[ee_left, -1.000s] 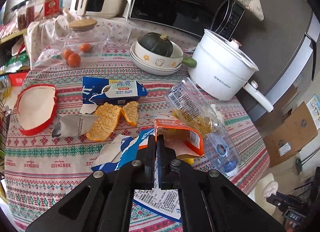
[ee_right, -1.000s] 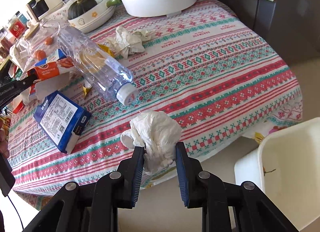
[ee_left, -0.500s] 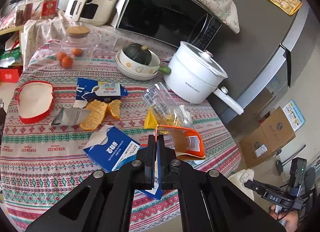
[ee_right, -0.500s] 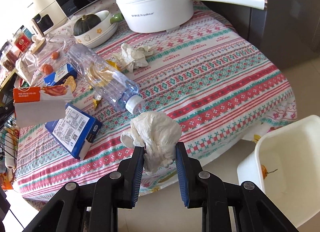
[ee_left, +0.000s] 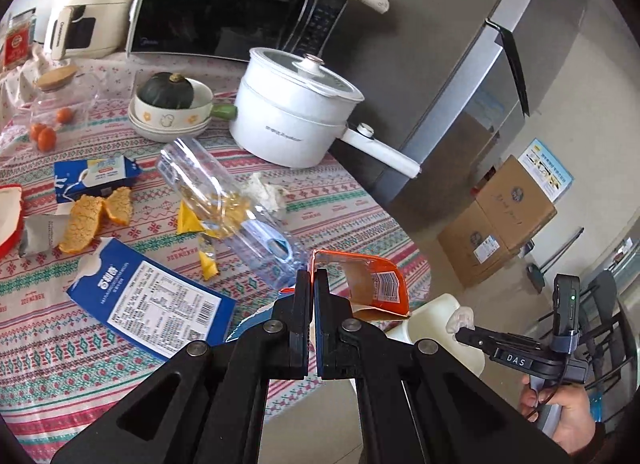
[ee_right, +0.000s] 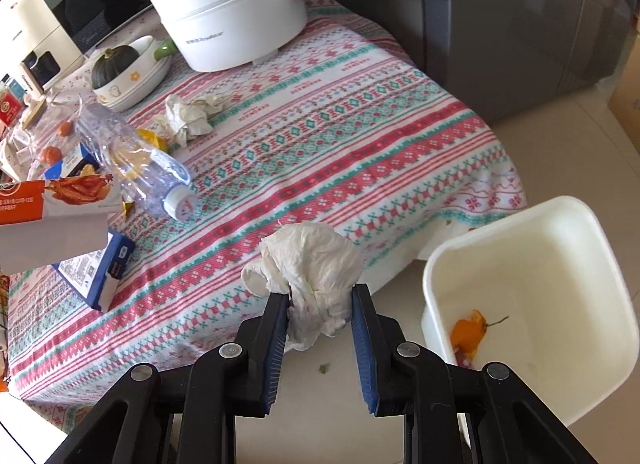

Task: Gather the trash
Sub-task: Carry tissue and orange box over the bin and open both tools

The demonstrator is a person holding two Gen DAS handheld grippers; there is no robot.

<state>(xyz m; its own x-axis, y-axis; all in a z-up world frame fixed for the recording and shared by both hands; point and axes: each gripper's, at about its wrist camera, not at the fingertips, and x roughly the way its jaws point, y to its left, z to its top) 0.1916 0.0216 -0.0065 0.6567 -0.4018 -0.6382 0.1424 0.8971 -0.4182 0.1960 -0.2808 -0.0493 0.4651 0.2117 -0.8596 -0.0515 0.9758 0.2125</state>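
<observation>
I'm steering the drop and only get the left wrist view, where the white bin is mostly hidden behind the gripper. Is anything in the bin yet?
Observer: Yes, an orange peel scrap lies on the bottom of the white bin.
Operator: What does the right gripper carry?
Observer: The right gripper is shut on a crumpled white tissue, beside the bin, not over it.
Operator: Any tissue left on the table?
Observer: One more crumpled tissue, near the white pot.

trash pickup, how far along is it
Barely begun: the white bin holds only an orange peel scrap. In hand: the right gripper clamps a crumpled tissue, the left gripper an orange carton. Left on the table: plastic bottle, another tissue, blue cartons.
</observation>
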